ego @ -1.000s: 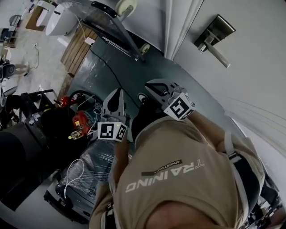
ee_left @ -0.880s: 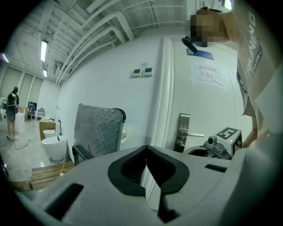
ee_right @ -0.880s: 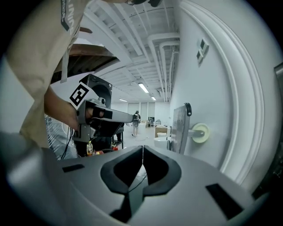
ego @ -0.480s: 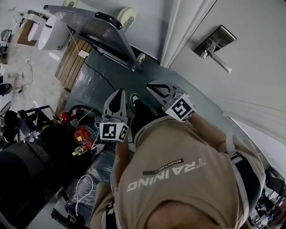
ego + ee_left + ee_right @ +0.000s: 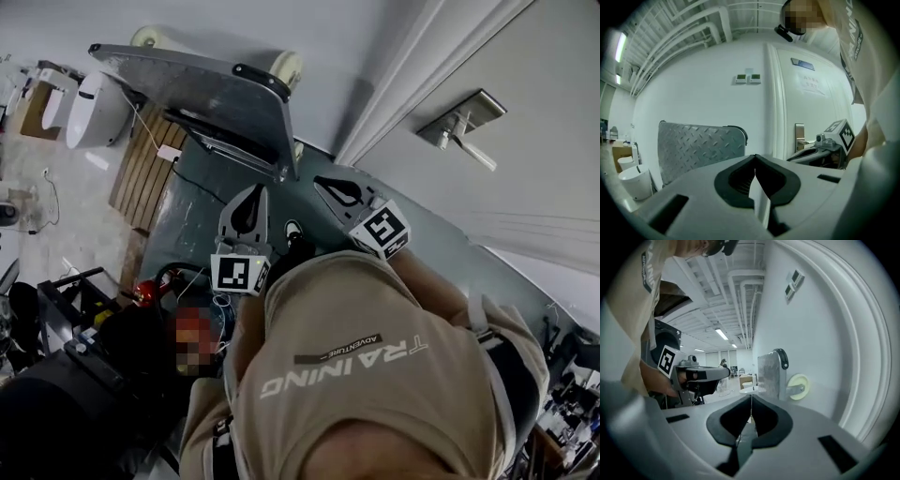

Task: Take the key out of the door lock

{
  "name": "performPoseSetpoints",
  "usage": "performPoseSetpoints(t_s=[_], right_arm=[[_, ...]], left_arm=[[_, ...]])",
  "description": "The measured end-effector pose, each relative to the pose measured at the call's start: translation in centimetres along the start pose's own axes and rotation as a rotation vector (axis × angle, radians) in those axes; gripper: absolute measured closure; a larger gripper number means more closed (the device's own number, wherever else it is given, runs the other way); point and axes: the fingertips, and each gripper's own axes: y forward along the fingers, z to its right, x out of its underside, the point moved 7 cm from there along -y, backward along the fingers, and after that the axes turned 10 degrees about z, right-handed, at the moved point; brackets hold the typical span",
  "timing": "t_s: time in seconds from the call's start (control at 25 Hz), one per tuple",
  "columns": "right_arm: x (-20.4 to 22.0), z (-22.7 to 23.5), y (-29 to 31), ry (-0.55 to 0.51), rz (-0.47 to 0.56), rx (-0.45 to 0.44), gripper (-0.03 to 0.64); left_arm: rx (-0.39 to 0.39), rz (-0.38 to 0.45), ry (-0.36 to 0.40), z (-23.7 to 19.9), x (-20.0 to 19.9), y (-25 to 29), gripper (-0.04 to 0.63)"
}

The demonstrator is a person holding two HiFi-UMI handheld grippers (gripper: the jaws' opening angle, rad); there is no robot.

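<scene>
The white door (image 5: 525, 187) fills the right side of the head view, with its metal plate and lever handle (image 5: 466, 122) high up. The same plate and handle (image 5: 800, 138) show in the left gripper view. A key is too small to make out at the lock. My left gripper (image 5: 253, 190) is shut and empty, pointing at the wall left of the door frame. My right gripper (image 5: 322, 181) is also shut and empty, well below and left of the handle. Each gripper appears in the other's view: the right gripper (image 5: 820, 146) and the left gripper (image 5: 701, 373).
A diamond-plate platform cart (image 5: 211, 94) leans upright against the wall left of the door, with a pale wheel (image 5: 286, 67) at its top. A white bin (image 5: 94, 108), wooden slats (image 5: 141, 178), cables and dark equipment (image 5: 84, 375) crowd the floor at left.
The head view has tilted up and the door handle now sits further right. Both grippers stay shut and have edged up toward the wall and door frame.
</scene>
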Motion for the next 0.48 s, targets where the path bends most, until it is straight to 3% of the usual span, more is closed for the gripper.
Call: performPoseSetpoints(t_s=[0.16, 0.36, 0.48], right_arm=[[-1.0, -0.1, 3.6, -0.034, 0.043, 0.088, 0.601], [-1.5, -0.3, 3.7, -0.036, 0.029, 0.302, 0.601], [-0.4, 0.2, 1.1, -0.056, -0.023, 0.399, 0.601]], left_arm=[[0.102, -0.024, -0.015, -2.9, 1.5, 1.2, 0.586], [0.387, -0.062, -0.075, -3.2, 2.8, 4.3, 0.586], [0.496, -0.061, -0.069, -1.8, 3.3, 6.5, 0.586]])
